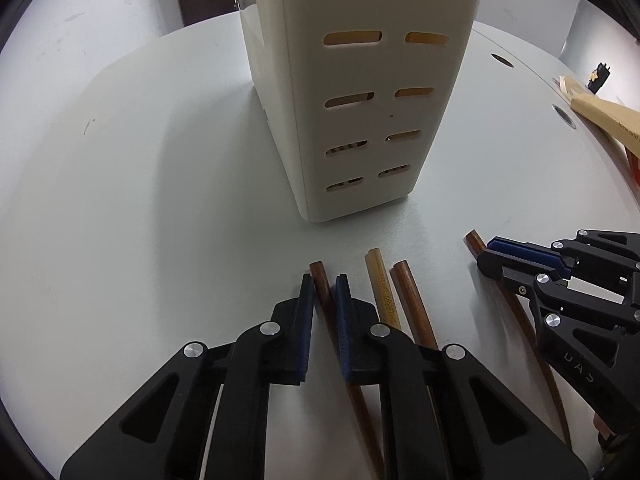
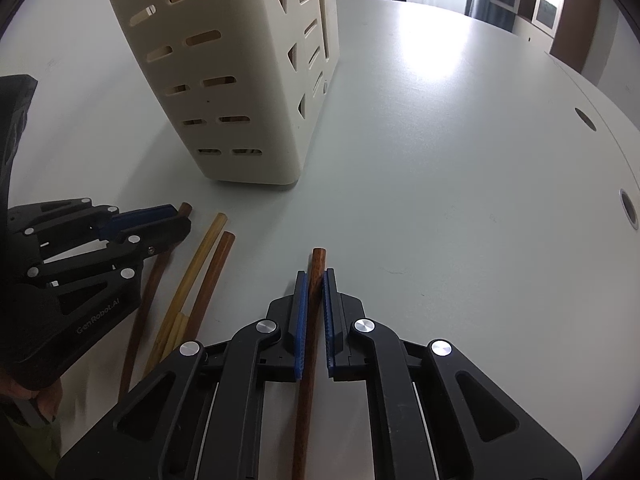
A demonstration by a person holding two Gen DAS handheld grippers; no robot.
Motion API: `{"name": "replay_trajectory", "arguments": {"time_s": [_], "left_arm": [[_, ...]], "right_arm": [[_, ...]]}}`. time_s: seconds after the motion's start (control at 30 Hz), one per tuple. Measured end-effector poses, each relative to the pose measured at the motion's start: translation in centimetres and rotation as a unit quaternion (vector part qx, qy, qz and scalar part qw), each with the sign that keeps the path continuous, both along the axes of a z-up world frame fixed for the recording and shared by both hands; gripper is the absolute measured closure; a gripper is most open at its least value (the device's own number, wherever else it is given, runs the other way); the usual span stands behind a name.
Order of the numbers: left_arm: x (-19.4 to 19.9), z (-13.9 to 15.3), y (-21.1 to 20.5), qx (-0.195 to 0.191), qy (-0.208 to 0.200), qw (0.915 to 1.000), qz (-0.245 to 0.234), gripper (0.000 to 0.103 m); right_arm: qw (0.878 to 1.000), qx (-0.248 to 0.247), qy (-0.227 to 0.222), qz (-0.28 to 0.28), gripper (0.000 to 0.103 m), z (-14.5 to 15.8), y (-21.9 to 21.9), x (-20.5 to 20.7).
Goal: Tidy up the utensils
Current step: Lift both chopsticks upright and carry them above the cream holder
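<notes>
My left gripper (image 1: 325, 285) points down at the white table and is shut on a dark brown chopstick (image 1: 319, 276), whose end sticks out past the blue pads. Just to its right lie a pale bamboo chopstick (image 1: 378, 276) and another brown chopstick (image 1: 404, 280). My right gripper (image 2: 315, 277) is shut on a separate brown chopstick (image 2: 319, 258), farther right on the table. Each gripper shows in the other's view: right gripper (image 1: 489, 254), left gripper (image 2: 182, 218). A cream slotted utensil holder (image 1: 360, 120) (image 2: 240, 80) stands upright beyond both.
The white round table (image 2: 440, 160) has cable holes (image 2: 586, 119) near its far right edge. A brown paper packet (image 1: 600, 116) lies at the right rim. Part of a hand (image 2: 44, 400) shows behind the left gripper. Dark doors and cabinets stand beyond the table.
</notes>
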State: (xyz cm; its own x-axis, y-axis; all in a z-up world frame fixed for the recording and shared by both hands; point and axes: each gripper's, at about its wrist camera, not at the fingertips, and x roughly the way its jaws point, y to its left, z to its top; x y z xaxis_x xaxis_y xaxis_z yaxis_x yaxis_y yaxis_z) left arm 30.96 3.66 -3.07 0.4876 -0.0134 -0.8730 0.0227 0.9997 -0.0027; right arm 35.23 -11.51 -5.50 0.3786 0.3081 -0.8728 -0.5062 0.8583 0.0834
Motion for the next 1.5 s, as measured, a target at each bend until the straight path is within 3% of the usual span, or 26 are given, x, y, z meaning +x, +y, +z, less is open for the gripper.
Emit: {"name": "replay_trajectory", "arguments": {"time_s": [0.17,0.33,0.57,0.77,0.9,1.2,1.5], "left_arm": [[-0.1,0.2,0.1,-0.009,-0.003,0.9999,0.009,0.096],[-1.1,2.4,0.5,-0.024,-0.041,0.9988,0.015,0.096],[-3.9,7.4,-0.3,-0.039,-0.136,0.9899,-0.006,0.096],[-5.7,10.5,-0.4,-0.057,-0.190,0.9802,-0.002,0.096],[-6.8,12.3,-0.2,-0.064,-0.218,0.9739,0.002,0.096],[-8.2,16.7,-0.6,-0.036,-0.270,0.9621,-0.008,0.096],[-7.3,18.9,-0.7,-0.032,-0.301,0.9529,-0.006,0.096]], "right_arm": [[0.999,0.040,0.030,-0.003,0.095,0.0,-1.0,0.3],[0.998,0.065,0.011,-0.001,0.095,1.3,-1.6,0.0],[0.994,0.094,-0.051,0.000,0.095,5.1,-1.5,-1.7],[0.988,0.114,-0.107,0.006,0.096,9.0,-1.7,-4.0],[0.982,0.125,-0.138,0.004,0.096,11.5,-2.4,-5.0],[0.972,0.147,-0.183,0.018,0.096,15.7,-3.4,-5.0],[0.960,0.160,-0.226,0.038,0.096,19.2,-2.4,-5.7]]}}
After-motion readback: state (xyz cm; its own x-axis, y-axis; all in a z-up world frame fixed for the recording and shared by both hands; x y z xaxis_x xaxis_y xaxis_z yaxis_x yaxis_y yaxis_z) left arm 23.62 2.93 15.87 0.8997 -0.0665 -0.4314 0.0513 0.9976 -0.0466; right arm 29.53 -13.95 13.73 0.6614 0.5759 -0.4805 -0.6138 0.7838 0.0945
